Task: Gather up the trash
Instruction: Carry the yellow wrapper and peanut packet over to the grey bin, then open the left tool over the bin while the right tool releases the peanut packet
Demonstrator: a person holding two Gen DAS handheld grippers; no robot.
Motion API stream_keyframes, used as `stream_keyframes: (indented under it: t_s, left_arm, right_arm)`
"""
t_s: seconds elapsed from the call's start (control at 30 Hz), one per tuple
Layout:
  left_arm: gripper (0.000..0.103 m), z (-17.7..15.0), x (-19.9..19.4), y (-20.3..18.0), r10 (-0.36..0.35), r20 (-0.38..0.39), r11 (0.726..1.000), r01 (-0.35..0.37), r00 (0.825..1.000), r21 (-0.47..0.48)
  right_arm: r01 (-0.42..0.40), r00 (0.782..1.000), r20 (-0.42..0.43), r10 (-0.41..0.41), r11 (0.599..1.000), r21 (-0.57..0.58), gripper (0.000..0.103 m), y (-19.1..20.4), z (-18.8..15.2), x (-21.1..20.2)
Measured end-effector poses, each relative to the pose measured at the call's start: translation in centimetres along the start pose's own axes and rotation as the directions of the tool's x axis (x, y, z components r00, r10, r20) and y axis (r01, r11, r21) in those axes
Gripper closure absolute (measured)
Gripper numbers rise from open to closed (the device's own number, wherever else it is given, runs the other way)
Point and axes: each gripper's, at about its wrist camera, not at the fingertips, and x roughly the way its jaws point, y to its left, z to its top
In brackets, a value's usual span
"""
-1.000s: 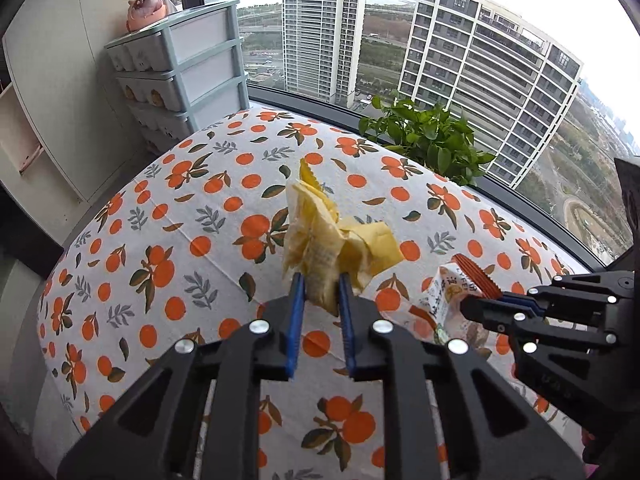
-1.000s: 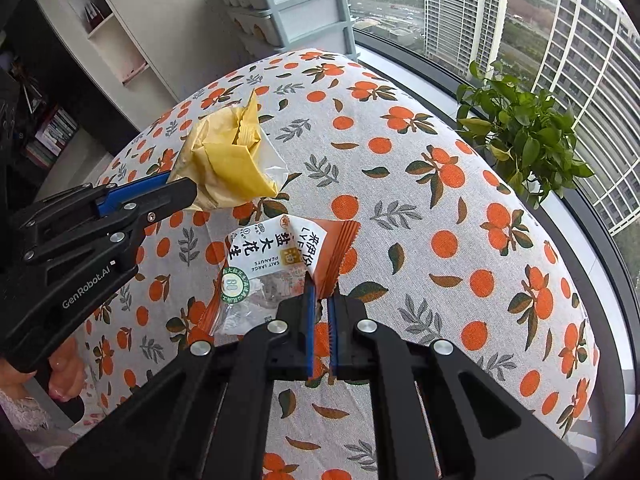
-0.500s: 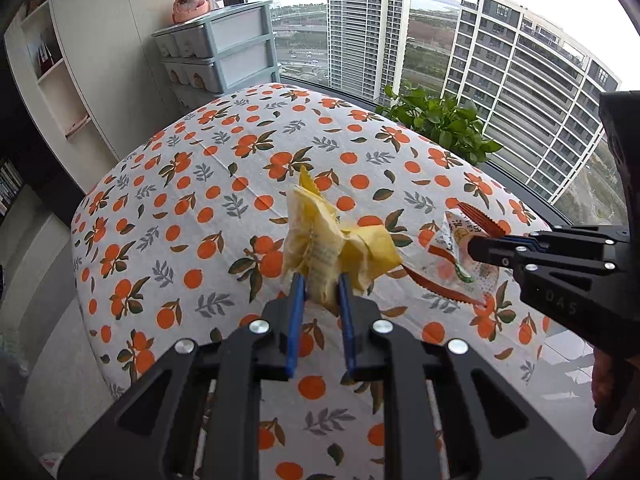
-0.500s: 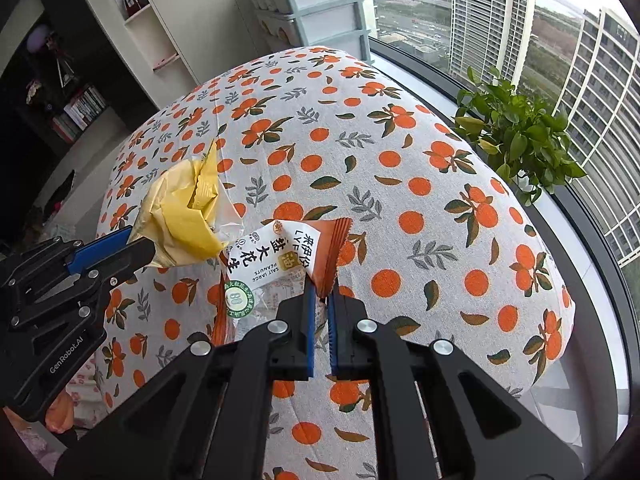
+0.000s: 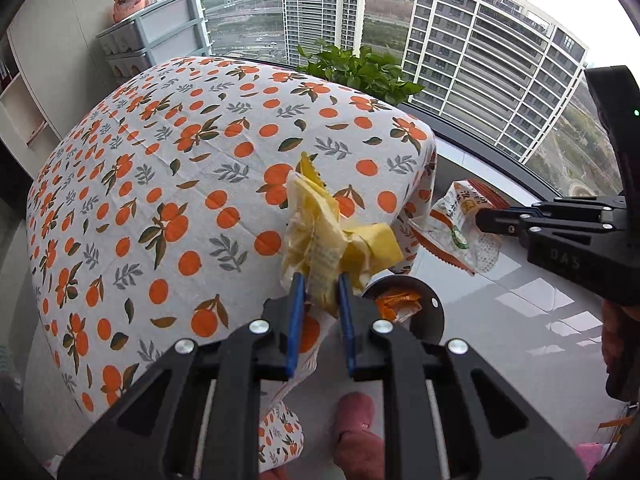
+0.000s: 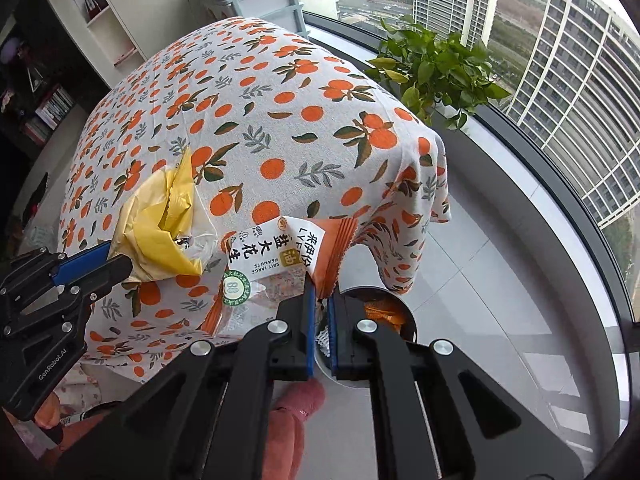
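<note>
My left gripper [image 5: 321, 284] is shut on a crumpled yellow wrapper [image 5: 332, 232], held in the air past the table's corner. My right gripper [image 6: 321, 292] is shut on the orange edge of a peanut packet [image 6: 280, 256] with a white label. Each gripper shows in the other's view: the right gripper [image 5: 480, 216] with the peanut packet [image 5: 460, 228] at the right, the left gripper [image 6: 124, 268] with the yellow wrapper [image 6: 164, 232] at the left. On the floor below stands a round dark bin [image 5: 434, 312], with orange trash [image 5: 396, 304] inside; the same bin [image 6: 408, 320] lies just under my right fingers.
The table with an orange-print cloth [image 5: 160, 184] fills the left; its cloth corner [image 6: 436, 184] hangs beside the bin. A potted plant [image 6: 436, 64] stands by the window. Grey drawers [image 5: 160, 40] sit at the back. A pink slipper [image 5: 354, 432] is on the grey floor.
Both grippers have swept sideways off the tabletop, past its corner, carrying their wrappers. The bin on the floor has come into view beneath them.
</note>
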Motion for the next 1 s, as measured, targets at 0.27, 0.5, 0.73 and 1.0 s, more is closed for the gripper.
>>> stream_keyframes:
  t_s: [0.27,0.5,0.73,1.0]
  left_arm:
    - [0.086,-2.3,3.1,-5.9,-0.070,-0.041,0.995,0.073,0.997,0.070]
    - [0.086,-4.5,7.2,-9.4,-0.080,-0.088,0.987,0.092,0.993,0.131]
    - [0.086,-5.6,10.8,-10.5,-0.076,-0.115,0.981,0.095,0.991,0.169]
    - [0.086,-5.3,12.3,-10.9,-0.096,-0.122,0.981,0.115,0.988,0.154]
  right_arm:
    - [0.059,0.996,-0.071,-0.049,0.987,0.149,0.098,-5.8,-7.0,1.7]
    - [0.055,0.993,-0.111,-0.034,0.981,0.186,0.098,-7.9,-9.6,5.9]
    - [0.050,0.987,-0.158,-0.014,0.973,0.225,0.074,-9.2,-10.0,11.1]
    - [0.035,0.982,-0.190,0.008,0.974,0.222,0.074,-9.0,-11.0,11.4]
